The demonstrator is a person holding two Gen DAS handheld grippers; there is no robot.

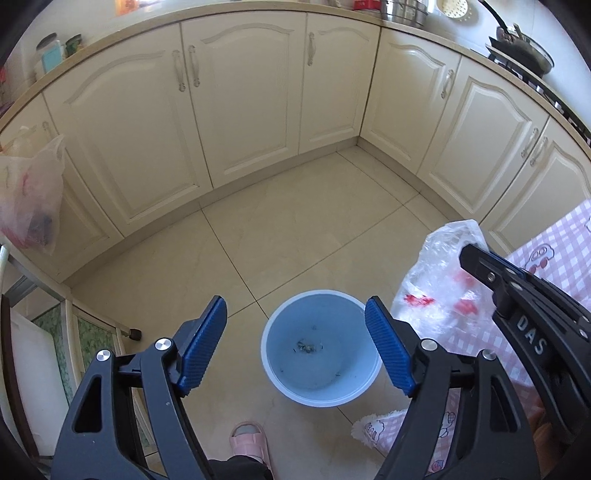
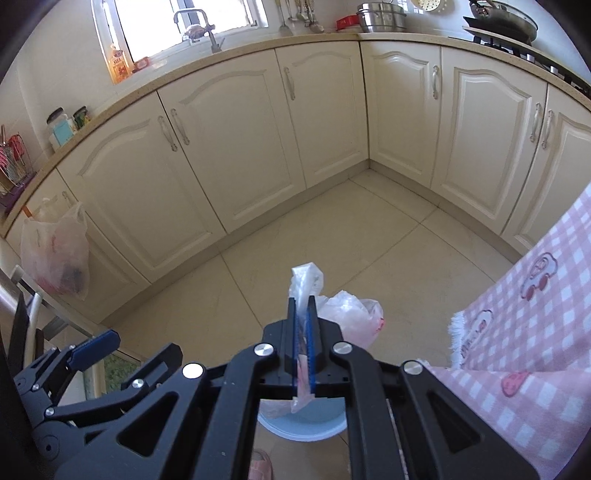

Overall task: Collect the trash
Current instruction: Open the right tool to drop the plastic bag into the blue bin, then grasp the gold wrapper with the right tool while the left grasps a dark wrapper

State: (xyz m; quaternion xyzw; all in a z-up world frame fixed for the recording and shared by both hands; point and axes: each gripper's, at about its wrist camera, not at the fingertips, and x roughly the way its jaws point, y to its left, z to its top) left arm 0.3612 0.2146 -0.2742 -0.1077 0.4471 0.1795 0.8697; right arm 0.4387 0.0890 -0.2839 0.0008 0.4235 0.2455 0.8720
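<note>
A crinkled, see-through plastic bag (image 2: 343, 314) with red print is pinched between the ribbed blue pads of the right tool (image 2: 303, 314), whose two black fingers are pressed together on a twisted strip of the film; the rest of the bag bulges out just past the fingertips and a tail of it hangs down behind them. The left tool (image 1: 295, 325) stands wide open with nothing between its two ridged blue pads (image 1: 207, 339), and through that gap the left wrist view looks straight down into one round pale blue bin (image 1: 320, 349) on the glossy beige tiled floor (image 1: 295, 221), a few dark scraps lying on its bottom. That view also shows the bag beside the bin's right rim, one pink slipper (image 1: 248, 441) below the bin, and a fringed pink checked cloth (image 1: 554, 251) with cartoon cars. The right wrist view shows only a sliver of the bin under the tool's frame, but adds one faucet (image 2: 207, 29) at a bright window. A second filmy plastic bag (image 2: 55, 254) hangs from a cream cabinet (image 2: 236, 147) with arched panel doors.
</note>
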